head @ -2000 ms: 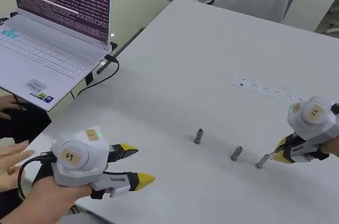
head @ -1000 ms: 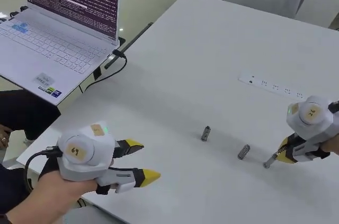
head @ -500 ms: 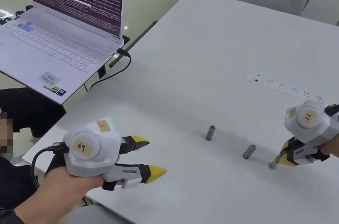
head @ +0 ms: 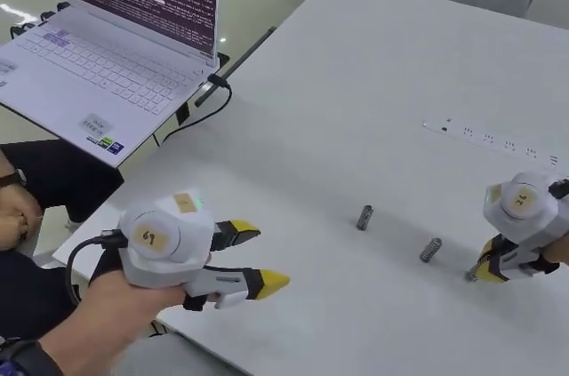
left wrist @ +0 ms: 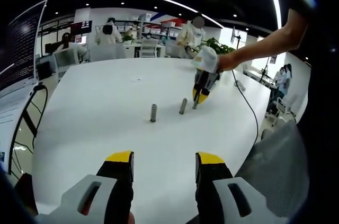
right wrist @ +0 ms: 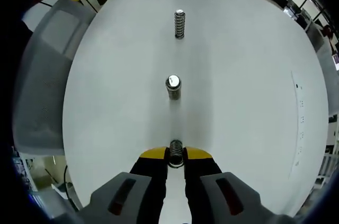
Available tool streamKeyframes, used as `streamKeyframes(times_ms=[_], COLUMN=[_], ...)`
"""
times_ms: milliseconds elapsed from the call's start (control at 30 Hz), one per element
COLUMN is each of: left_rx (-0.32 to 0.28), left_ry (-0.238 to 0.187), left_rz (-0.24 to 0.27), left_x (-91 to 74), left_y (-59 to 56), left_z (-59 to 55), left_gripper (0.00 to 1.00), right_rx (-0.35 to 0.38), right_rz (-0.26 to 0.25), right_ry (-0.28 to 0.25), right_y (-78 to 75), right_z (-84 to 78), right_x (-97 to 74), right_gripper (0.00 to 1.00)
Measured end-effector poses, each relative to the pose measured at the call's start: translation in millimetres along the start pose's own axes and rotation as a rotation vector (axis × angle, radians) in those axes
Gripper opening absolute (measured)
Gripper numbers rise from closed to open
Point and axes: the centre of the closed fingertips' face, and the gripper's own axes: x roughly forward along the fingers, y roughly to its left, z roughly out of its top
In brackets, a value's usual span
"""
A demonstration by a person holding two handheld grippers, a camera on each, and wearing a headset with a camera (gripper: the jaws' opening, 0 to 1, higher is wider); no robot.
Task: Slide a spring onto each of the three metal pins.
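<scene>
Two upright metal pins, each with a spring on it, stand on the white table: one (head: 364, 217) (right wrist: 179, 24) further left, one (head: 430, 250) (right wrist: 173, 87) nearer my right gripper. A third pin (head: 470, 276) leans at the tip of the right gripper (head: 487, 271). In the right gripper view that gripper (right wrist: 175, 156) is shut on a spring (right wrist: 175, 151) at the pin's end. My left gripper (head: 265, 255) (left wrist: 164, 159) hovers open and empty over the table's near edge. It faces the pins (left wrist: 153, 113) (left wrist: 183, 106) and the right gripper (left wrist: 201, 92).
An open laptop (head: 107, 56) sits on a side surface at the left, with a black cable (head: 209, 99) running off it. A white power strip (head: 498, 139) lies behind the pins. A person's hand (head: 18, 212) rests at far left. The table's near edge (head: 178, 323) runs under my left gripper.
The head camera has shifted. My right gripper has closed in on the third pin, and the stretch of spring between them has shortened. The left gripper stays open in place.
</scene>
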Motion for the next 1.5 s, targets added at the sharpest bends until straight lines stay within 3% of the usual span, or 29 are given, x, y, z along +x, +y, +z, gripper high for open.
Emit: streamKeyframes(times_ms=[300, 767, 1233, 1500], left_rx=[-0.001, 0.005, 0.003, -0.009], left_ry=[0.005, 0.005, -0.011, -0.022], left_rz=[0.008, -0.006, -0.025, -0.036], left_x=[-2.8, -1.0, 1.4, 5.1], left_y=[2.2, -1.0, -2.2, -2.3], left_z=[-0.8, -0.1, 5.8, 8.5], left_gripper=[0.41, 0.41, 0.41, 0.41], right_rx=[0.008, 0.014, 0.082, 0.139], right_rz=[0.004, -0.012, -0.049, -0.075], right_ry=[0.01, 0.003, -0.057, -0.09], right_y=[-2.4, -2.0, 2.5, 4.6], right_z=[-3.4, -4.6, -0.3, -6.9], right_x=[7.1, -3.4, -26.4, -31.1], right_gripper=[0.1, 0.16, 0.21, 0.24])
